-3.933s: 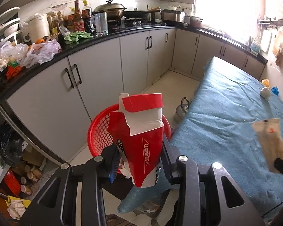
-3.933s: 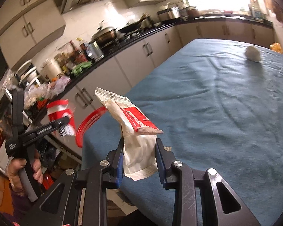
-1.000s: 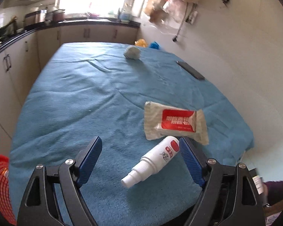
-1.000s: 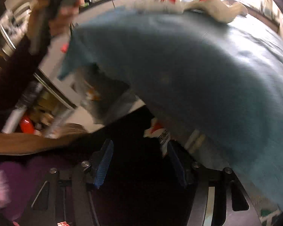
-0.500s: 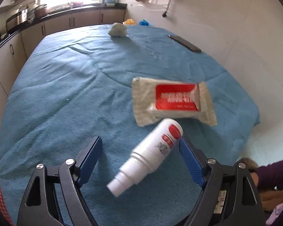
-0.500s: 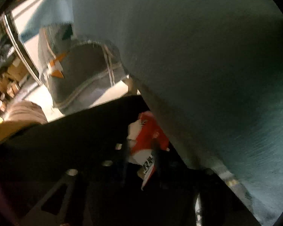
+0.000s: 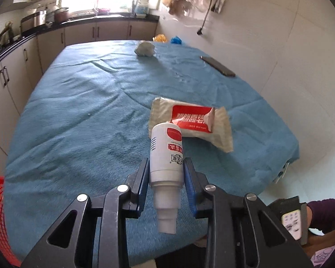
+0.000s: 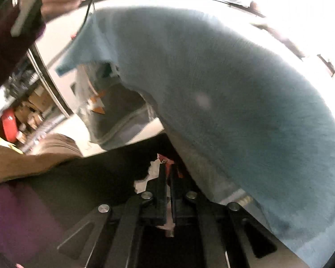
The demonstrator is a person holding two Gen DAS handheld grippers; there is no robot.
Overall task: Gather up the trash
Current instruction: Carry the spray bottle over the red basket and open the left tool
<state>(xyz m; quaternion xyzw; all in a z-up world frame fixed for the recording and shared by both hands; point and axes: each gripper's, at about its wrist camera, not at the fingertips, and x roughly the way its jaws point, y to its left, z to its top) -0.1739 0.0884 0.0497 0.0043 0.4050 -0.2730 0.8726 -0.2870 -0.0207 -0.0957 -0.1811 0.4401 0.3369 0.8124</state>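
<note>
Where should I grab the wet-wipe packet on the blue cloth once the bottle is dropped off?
Probably best taken by the crimped end flap on the right of the wet-wipe packet, coming down from the table edge nearest the camera. That flap is thin and looks curled off the blue cloth, so pads could likely close across it; the broad flat middle seems too wide.

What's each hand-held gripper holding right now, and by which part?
Left hand-held gripper, closing: spray bottle, by its lower body near the nozzle. Right hand-held gripper, shut: a thin red-and-white scrap, by its edge.
</note>
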